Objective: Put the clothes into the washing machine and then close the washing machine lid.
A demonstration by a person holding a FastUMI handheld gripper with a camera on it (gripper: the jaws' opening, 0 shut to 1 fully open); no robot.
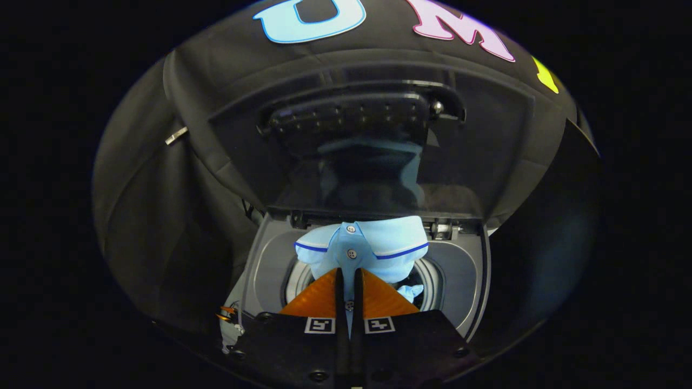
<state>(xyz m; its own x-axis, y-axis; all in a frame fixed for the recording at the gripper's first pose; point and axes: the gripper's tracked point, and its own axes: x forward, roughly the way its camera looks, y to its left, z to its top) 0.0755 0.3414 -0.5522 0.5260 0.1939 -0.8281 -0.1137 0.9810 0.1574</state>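
Note:
A light blue shirt (373, 246) with dark blue trim and small buttons hangs from my gripper (349, 278), whose two fingers are shut on the button placket. The shirt is held over the round drum opening (432, 281) of the top-loading washing machine (270, 265), with its lower part dangling into the drum. The dark see-through lid (476, 156) stands raised behind the opening and reflects the shirt.
The grey top panel of the machine surrounds the drum. The lid's hinges (440, 229) sit just behind the shirt. Black booth cloth hangs on the left and behind the machine, with a small metal clip (176, 135) on it.

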